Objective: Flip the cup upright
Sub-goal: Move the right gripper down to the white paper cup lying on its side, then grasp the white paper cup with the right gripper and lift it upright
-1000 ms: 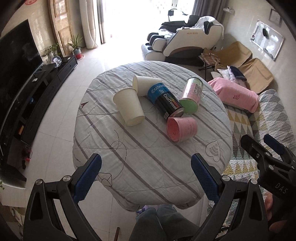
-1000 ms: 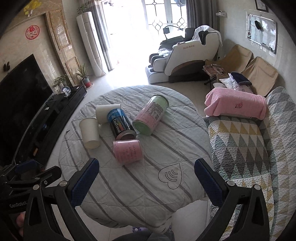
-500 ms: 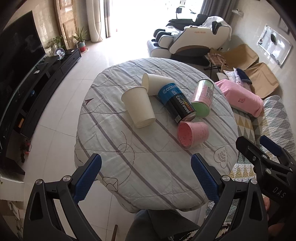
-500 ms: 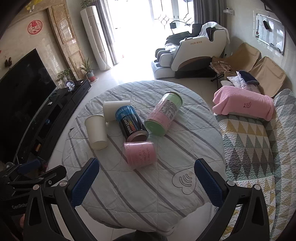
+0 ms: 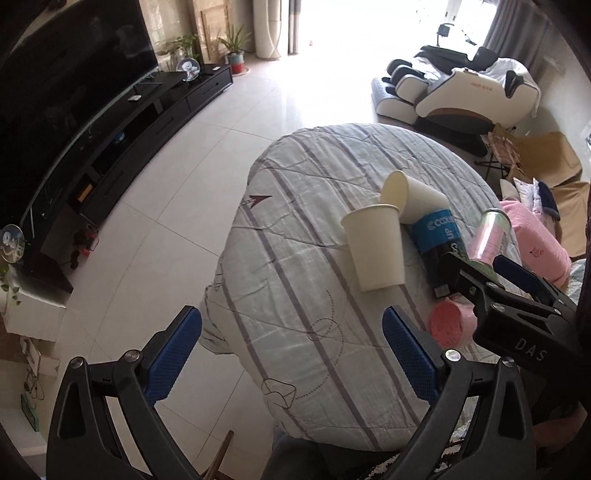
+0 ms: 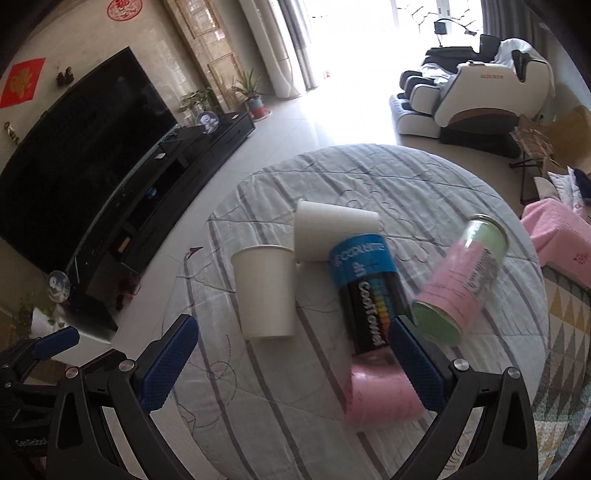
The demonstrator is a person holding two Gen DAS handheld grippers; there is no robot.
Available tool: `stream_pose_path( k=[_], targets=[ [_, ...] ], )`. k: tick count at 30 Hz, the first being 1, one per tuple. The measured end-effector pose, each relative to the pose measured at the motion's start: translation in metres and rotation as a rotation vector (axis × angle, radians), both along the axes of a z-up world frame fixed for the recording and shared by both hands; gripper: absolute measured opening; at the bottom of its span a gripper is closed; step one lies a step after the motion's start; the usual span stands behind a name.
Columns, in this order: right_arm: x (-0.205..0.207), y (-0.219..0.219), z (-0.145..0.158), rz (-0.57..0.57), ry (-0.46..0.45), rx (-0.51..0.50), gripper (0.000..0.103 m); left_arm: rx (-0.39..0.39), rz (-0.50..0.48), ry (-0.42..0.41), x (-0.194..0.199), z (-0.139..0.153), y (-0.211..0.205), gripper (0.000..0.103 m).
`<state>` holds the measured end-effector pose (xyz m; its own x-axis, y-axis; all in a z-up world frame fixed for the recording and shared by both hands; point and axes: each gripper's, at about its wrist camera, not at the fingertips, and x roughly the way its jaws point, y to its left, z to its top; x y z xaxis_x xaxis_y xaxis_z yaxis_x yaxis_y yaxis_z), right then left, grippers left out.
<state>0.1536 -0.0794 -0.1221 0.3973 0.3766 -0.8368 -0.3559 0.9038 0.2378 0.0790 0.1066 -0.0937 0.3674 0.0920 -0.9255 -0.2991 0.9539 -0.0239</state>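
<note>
We see white cups [image 6: 264,291], a pink cup [image 6: 380,398], a blue-and-black can [image 6: 365,291], a pink-and-green can [image 6: 461,280], and grey stripes on the pale worktop [image 6: 280,413].

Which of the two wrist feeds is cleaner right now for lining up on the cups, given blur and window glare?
Left wrist view: sharp; the near white cup has crisp edges, glare stays up at the window. Right wrist view: motion blur smears the pink cup and pink-green can; the blown-out window washes the floor behind the table. Both bend straight lines at the rim.
</note>
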Motion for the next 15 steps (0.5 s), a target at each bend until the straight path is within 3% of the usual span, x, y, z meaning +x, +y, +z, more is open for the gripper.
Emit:
stream_pose_path(
  k=[8,12,14,15],
  targets=[
    [0.033,0.058,-0.052,0.104,0.103,-0.076,0.103,-0.003,0.090,0.058,0.008,-0.017,0.035,0.100],
    [0.045,0.074,-0.086,0.079,0.161,-0.135,0.103,0.010,0.102,0.078,0.010,-0.026,0.043,0.100],
    [0.048,0.082,-0.099,0.069,0.189,-0.207,0.099,0.004,0.113,0.089,0.010,-0.030,0.047,0.100],
    [0.046,0.086,-0.098,0.068,0.155,-0.231,0.090,-0.001,0.118,0.092,0.010,-0.032,0.049,0.100]
  ],
)
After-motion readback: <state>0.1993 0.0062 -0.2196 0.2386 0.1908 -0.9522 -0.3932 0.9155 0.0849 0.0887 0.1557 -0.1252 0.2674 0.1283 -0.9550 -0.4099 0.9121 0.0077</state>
